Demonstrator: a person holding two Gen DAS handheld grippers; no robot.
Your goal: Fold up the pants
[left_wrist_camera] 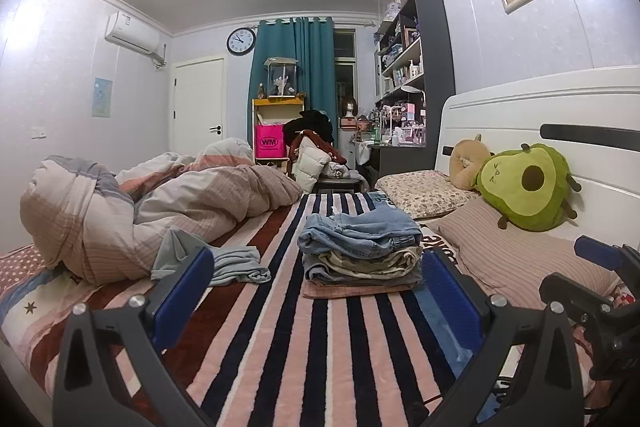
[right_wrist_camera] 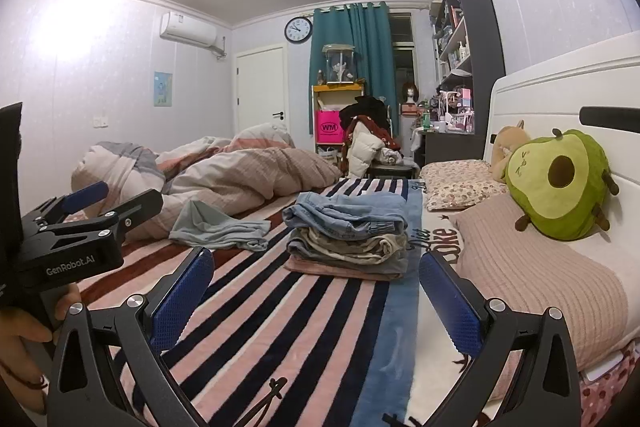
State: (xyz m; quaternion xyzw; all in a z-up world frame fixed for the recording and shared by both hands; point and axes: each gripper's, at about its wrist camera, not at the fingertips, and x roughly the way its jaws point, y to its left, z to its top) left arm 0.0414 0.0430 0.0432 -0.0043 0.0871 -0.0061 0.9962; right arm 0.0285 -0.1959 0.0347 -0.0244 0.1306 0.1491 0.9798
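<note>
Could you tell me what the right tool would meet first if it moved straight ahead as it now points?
Probably the stack of folded pants, which lies straight ahead of the open right tool on the striped blanket. Nothing shows in between, though depth is uncertain.

Striped bed (left_wrist_camera: 320,347): folded pants stack (left_wrist_camera: 360,251), duvet (left_wrist_camera: 160,203).

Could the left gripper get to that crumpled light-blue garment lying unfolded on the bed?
Probably yes. The left gripper is open and holds nothing, and the crumpled light-blue garment lies on the striped blanket just ahead to its left, with nothing between them.
</note>
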